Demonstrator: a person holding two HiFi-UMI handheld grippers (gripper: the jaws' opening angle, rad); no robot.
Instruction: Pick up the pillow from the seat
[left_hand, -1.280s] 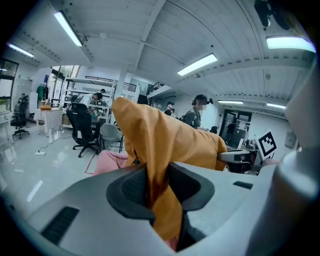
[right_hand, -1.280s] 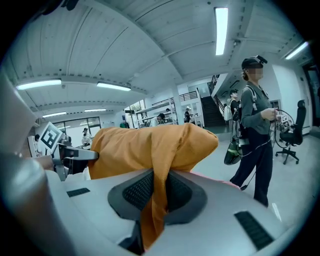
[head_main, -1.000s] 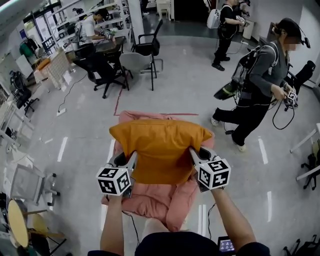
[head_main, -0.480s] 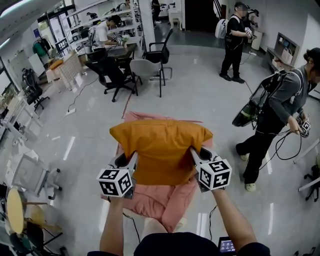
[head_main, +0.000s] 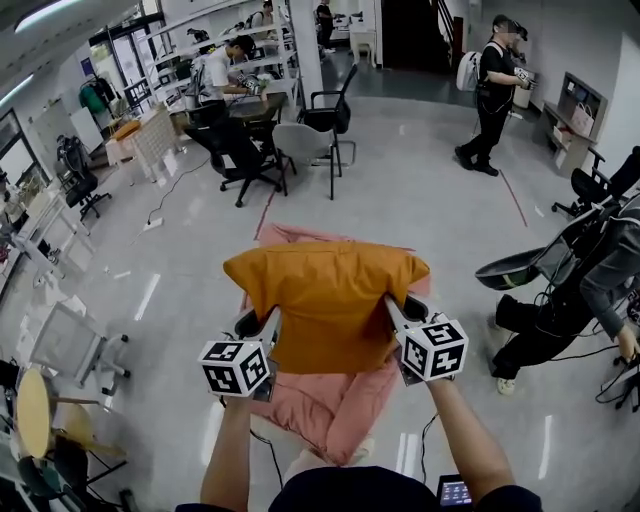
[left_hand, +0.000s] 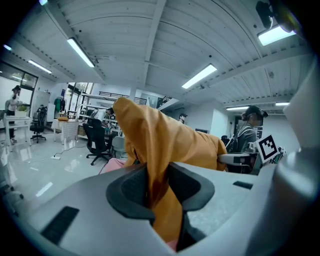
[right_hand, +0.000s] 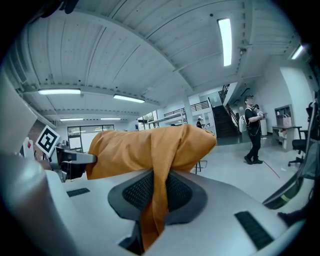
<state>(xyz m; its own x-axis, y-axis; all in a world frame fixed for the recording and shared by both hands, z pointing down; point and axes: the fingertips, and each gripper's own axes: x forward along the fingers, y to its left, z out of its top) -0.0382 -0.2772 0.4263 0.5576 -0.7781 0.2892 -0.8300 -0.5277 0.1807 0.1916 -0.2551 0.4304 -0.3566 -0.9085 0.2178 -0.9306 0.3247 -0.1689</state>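
An orange pillow (head_main: 325, 300) hangs in the air above a seat draped in pink cloth (head_main: 320, 400). My left gripper (head_main: 262, 325) is shut on the pillow's left edge, the orange fabric (left_hand: 155, 175) pinched between its dark pads. At the opposite edge my right gripper (head_main: 396, 312) is shut on the pillow too, with a fold of fabric (right_hand: 159, 190) squeezed between its jaws. Both marker cubes sit level at the pillow's lower corners. The pillow covers most of the seat's back part.
Grey polished floor surrounds the seat. Office chairs (head_main: 305, 140) and desks stand beyond it. A person with a backpack (head_main: 590, 290) is close at the right edge, another person (head_main: 495, 95) stands far back. A folded chair (head_main: 70, 350) lies at the left.
The pillow and both grippers hold the same pose. The person at the right has moved further right and nearer the frame edge, and the view has shifted slightly.
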